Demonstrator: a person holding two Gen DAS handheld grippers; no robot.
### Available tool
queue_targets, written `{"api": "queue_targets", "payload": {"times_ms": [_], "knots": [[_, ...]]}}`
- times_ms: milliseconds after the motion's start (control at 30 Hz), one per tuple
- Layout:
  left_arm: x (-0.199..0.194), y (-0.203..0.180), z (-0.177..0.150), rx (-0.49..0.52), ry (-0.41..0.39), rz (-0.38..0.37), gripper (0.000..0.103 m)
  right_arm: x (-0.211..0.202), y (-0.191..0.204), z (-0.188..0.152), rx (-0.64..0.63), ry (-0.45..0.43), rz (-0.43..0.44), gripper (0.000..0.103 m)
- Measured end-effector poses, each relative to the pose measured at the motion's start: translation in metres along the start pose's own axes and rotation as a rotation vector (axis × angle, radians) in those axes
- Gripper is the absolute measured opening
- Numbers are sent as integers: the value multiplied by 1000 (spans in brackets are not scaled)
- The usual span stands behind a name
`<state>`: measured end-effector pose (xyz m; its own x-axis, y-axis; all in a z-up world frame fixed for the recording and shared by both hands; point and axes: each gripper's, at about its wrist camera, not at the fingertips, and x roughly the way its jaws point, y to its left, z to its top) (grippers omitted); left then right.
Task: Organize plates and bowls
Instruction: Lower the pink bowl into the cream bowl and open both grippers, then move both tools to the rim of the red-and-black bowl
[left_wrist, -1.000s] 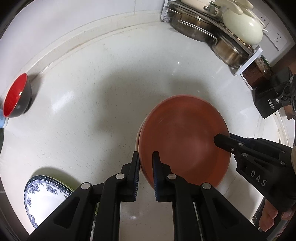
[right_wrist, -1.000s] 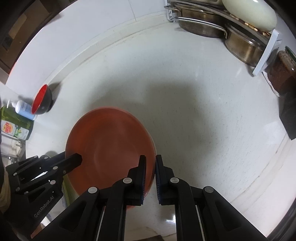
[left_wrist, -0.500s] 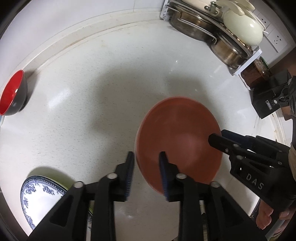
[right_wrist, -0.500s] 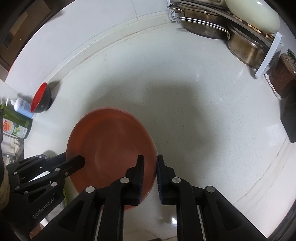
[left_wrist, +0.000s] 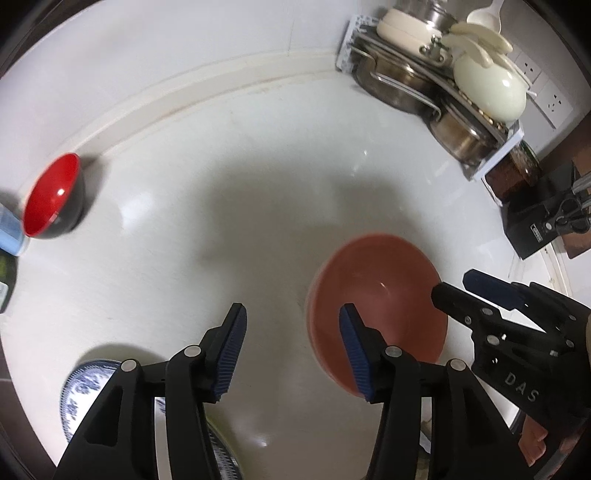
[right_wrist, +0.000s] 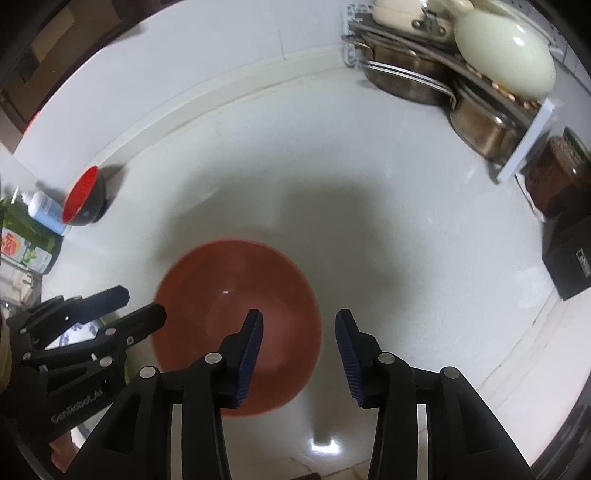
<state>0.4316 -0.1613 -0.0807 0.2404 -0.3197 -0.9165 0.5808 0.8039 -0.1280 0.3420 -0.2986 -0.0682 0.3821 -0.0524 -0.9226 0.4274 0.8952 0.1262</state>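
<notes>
An orange-brown plate (left_wrist: 376, 306) lies flat on the white counter; it also shows in the right wrist view (right_wrist: 236, 321). My left gripper (left_wrist: 291, 350) is open and empty, raised at the plate's left edge. My right gripper (right_wrist: 299, 350) is open and empty, raised over the plate's right edge. A red bowl with a black outside (left_wrist: 53, 199) stands at the far left by the wall, also in the right wrist view (right_wrist: 83, 201). A blue-and-white patterned plate (left_wrist: 88, 391) lies at the lower left, partly hidden by my left gripper.
A rack with steel pots and cream lids (left_wrist: 443, 77) fills the back right corner. A dark jar (right_wrist: 554, 177) and a black box (left_wrist: 543, 225) stand on the right. A blue soap bottle (right_wrist: 44, 208) and a green bottle (right_wrist: 22, 243) stand at the left.
Both grippers have opened and let go of the orange-brown plate, then pulled back and up. The plate now rests on the counter.
</notes>
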Motion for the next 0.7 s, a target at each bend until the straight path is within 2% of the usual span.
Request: {"api": "queue_targets", "payload": {"times_ms": [100,200,300,567,700], "knots": [[-12,10,3,-11,-36,19,56,-7,9,3,-18,-20,4,43],[-24,19,6,-23,-69,36,59,-13,20,7,-37,-39,7,50],[-38,31,9,-39,-106,60,65,-18,32,13,-54,-58,16,52],[-60,70,13,-99,-150,126,68,-34,67,29,-113,-116,49,53],[-71,94,15,-139,-161,145,70,-39,87,40,-159,-145,54,57]]}}
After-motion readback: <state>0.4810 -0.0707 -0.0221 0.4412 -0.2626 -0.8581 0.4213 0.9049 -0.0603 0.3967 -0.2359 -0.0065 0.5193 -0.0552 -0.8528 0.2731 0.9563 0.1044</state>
